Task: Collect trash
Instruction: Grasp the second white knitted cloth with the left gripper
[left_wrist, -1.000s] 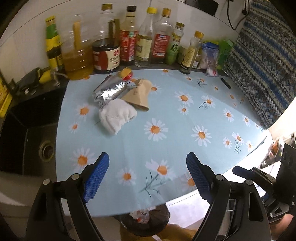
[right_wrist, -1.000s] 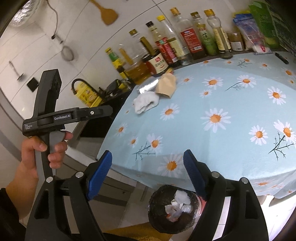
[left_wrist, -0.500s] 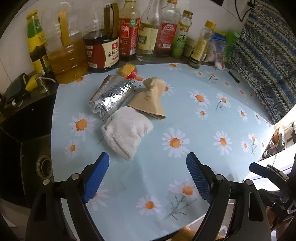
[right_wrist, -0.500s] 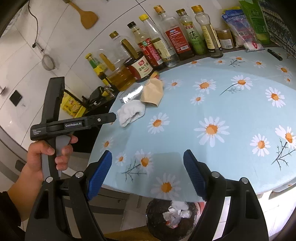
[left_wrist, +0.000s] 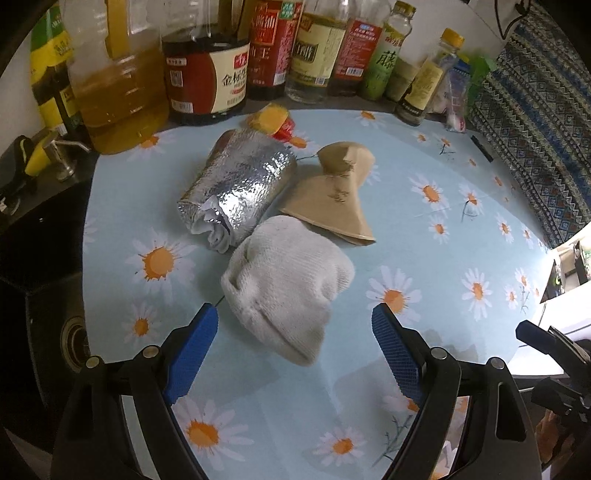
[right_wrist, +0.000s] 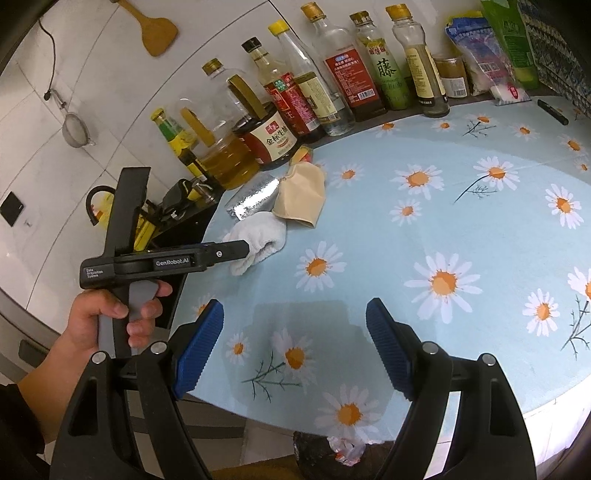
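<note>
Closer now, the left gripper (left_wrist: 293, 328) has dropped toward the white cloth (left_wrist: 288, 288), jaws wide, empty, straddling its near end. Right gripper (right_wrist: 295, 332) hovers open, empty, over the tablecloth (right_wrist: 461, 221); foil roll (left_wrist: 240, 184) and brown paper (left_wrist: 332, 195) lie just behind.

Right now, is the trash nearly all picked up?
Partly. Some crumpled paper is already in the black bin below the table edge. Nothing is in hand: the left tongs are open over the white cloth wad, and the right tongs are open and empty. Still left: that wad, the foil bundle, the brown paper piece and a small wrapper.
</note>
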